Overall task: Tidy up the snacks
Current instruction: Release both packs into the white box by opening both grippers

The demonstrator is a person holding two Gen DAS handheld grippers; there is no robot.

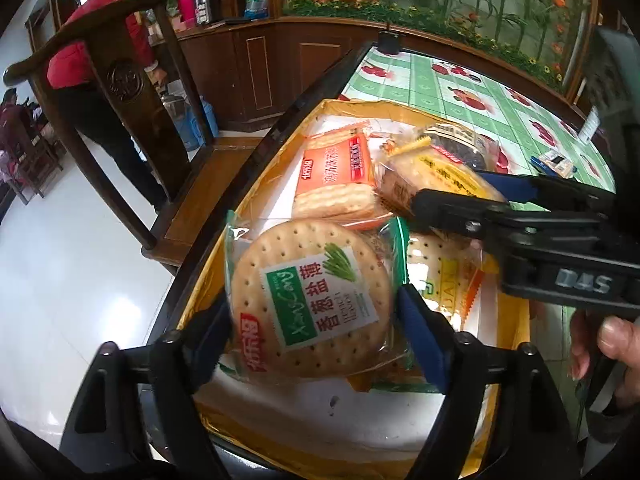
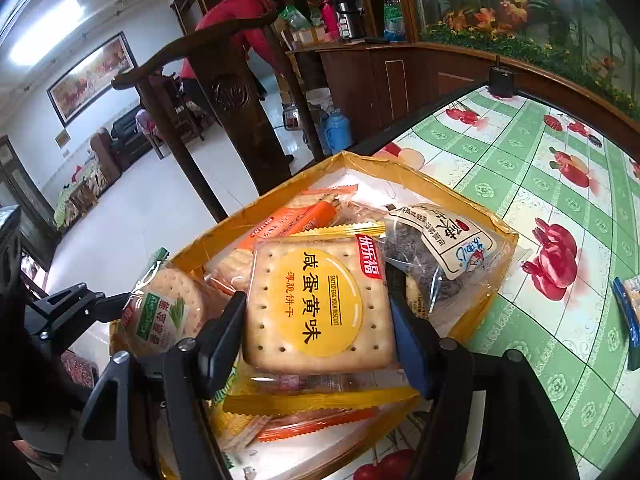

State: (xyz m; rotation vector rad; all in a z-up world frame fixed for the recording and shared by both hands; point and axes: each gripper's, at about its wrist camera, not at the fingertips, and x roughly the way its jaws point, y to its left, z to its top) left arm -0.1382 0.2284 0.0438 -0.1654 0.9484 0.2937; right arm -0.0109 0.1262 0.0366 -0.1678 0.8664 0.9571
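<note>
While both grippers hover over the tray (image 2: 208, 240), the left gripper (image 1: 316, 312) loosely straddles the round pack (image 1: 308, 296) and the right gripper (image 2: 316, 312) the square pack (image 2: 320, 304); neither visibly pinches, so either pack could slide onto the near pile.

Round scallion cracker pack (image 1: 308, 296) and square salted-egg-yolk biscuit pack (image 2: 320, 304) lie over other snacks in the yellow-rimmed box (image 2: 256, 210).

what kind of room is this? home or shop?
Most likely a home dining or living room. A carved wooden chair stands at a table with fruit-print oilcloth, a sofa sits under a framed painting, and thermos flasks line a wooden sideboard.
</note>
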